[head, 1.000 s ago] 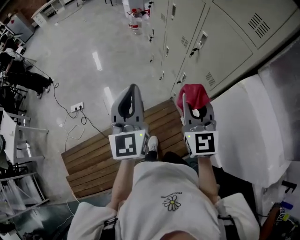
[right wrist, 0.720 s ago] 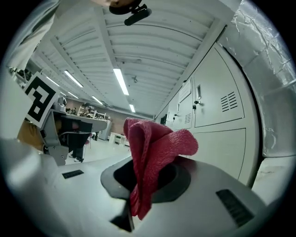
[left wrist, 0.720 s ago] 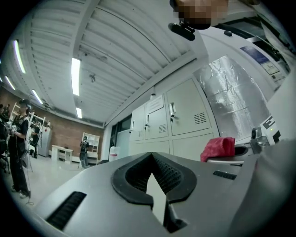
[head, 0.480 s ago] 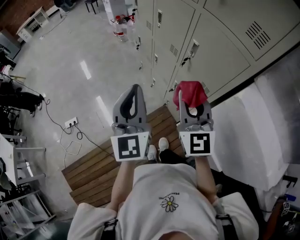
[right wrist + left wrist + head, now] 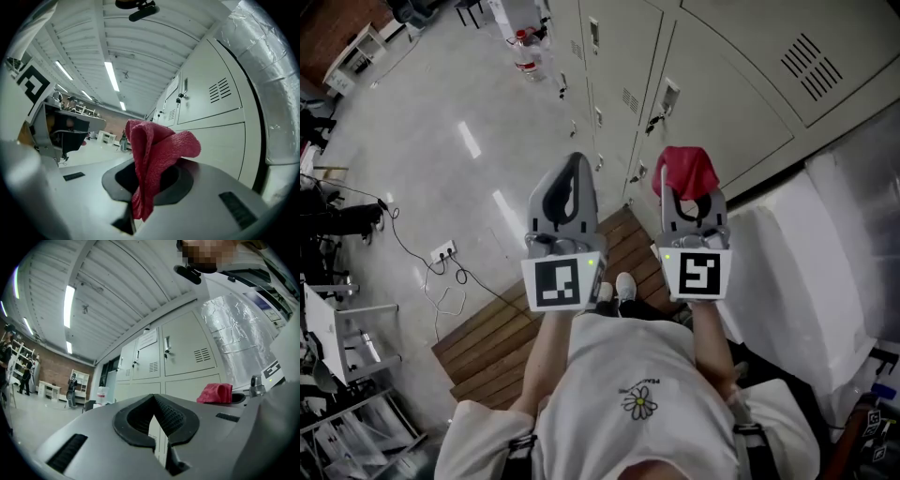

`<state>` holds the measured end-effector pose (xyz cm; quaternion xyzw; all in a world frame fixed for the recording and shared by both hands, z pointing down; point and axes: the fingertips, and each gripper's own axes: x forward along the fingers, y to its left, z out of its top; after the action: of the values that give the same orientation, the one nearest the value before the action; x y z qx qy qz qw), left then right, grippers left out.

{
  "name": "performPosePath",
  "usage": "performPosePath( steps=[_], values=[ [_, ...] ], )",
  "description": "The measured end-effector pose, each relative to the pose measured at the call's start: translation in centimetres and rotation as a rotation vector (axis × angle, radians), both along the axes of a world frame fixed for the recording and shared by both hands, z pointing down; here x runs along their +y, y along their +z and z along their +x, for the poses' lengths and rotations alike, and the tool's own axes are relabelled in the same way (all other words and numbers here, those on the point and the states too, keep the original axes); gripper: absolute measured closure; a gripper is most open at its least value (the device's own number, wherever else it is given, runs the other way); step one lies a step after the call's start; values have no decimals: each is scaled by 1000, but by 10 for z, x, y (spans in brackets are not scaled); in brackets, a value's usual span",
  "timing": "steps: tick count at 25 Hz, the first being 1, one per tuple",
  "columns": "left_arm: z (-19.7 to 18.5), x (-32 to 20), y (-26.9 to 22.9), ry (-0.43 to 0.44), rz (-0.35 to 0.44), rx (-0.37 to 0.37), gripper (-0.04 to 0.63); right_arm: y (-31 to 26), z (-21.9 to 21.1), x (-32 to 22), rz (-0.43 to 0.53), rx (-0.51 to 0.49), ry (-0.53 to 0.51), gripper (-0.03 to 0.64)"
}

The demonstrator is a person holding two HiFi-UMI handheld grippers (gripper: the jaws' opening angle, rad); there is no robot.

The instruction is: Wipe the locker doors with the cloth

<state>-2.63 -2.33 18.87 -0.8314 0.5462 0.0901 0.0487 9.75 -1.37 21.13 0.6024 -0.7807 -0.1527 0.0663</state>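
Jaws of the left gripper (image 5: 575, 159) were pressed together at the tips, nothing between them. It hung over the inner edge of the slatted wooden platform (image 5: 487, 328), near the locker doors (image 5: 722, 84) but apart from them. Right gripper (image 5: 682, 192), level beside it, was clenched on the red cloth (image 5: 686, 171). Cloth bunched up out of the jaw tips and flopped over them, just in front of the lower locker doors; contact with the doors not clear. White covered block (image 5: 797, 272) stood at the right, against the lockers.
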Motion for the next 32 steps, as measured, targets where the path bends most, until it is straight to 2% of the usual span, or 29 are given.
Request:
performPosePath(
  steps=[4,10,15,19,26,32],
  values=[
    [7,-14,3,30,-14,6,580,1,6,-6,18,23,50,586],
    [12,-44,-3,56,8,-53,580,-13,11,-55,24,163,145,586],
    [12,-76,-11,69,35,-44,580,-47,18,-124,116,112,264,586],
    [9,-98,-10,59,28,-42,580,-66,24,-162,151,142,384,586],
    [-1,-126,-10,47,19,-25,580,-73,34,-204,145,173,514,586],
    [-6,-131,-9,43,16,-24,578,-69,36,-216,130,202,565,586]
  ],
)
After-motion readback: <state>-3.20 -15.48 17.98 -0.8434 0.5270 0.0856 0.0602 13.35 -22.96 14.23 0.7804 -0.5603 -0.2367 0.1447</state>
